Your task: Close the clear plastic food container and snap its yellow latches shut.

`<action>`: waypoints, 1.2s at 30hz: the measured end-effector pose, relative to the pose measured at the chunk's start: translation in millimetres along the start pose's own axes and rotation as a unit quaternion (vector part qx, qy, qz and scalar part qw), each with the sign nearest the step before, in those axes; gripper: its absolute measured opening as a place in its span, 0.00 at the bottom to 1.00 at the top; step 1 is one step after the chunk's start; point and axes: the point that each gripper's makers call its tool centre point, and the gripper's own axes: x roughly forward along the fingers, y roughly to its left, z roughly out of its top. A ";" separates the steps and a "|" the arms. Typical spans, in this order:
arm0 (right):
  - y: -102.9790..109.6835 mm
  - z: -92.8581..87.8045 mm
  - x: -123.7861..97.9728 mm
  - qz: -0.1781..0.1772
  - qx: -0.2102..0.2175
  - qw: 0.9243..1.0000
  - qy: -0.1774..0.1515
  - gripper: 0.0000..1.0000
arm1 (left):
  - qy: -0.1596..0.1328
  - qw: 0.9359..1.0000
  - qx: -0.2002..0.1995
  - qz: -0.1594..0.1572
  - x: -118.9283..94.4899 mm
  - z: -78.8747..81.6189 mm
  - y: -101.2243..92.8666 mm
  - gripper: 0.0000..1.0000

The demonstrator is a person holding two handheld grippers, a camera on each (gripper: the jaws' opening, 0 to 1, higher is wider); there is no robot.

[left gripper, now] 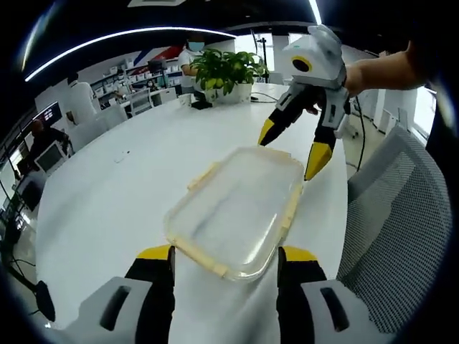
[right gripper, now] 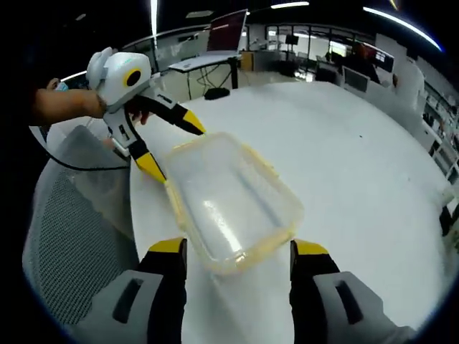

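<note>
A clear plastic food container [left gripper: 235, 212] with yellow latches [left gripper: 290, 213] lies near the white desk [left gripper: 107, 193] edge beside a mesh chair [left gripper: 401, 208], between the spread, empty left gripper [left gripper: 226, 261] and right gripper [right gripper: 237, 258].

An open-plan office is indicated: a large white table [left gripper: 129, 193] is flanked by a grey mesh chair [left gripper: 401, 215]; a potted plant [left gripper: 228, 72], desks with monitors [right gripper: 228, 29] and ceiling strip lights [left gripper: 129, 34] are seen.
</note>
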 end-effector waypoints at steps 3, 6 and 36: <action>-1.0 0.7 1.3 -0.003 -0.001 1.000 -0.001 0.53 | 0.000 1.000 -0.005 -0.004 1.0 -1.4 0.1 0.51; -2.9 2.5 1.8 -0.005 0.000 1.000 -0.004 0.54 | -0.001 1.000 -0.005 -0.004 1.7 -0.4 1.8 0.51; -48.0 27.1 21.2 -0.019 -0.002 1.000 0.000 0.54 | 0.011 1.000 0.005 -0.010 27.8 14.1 49.9 0.51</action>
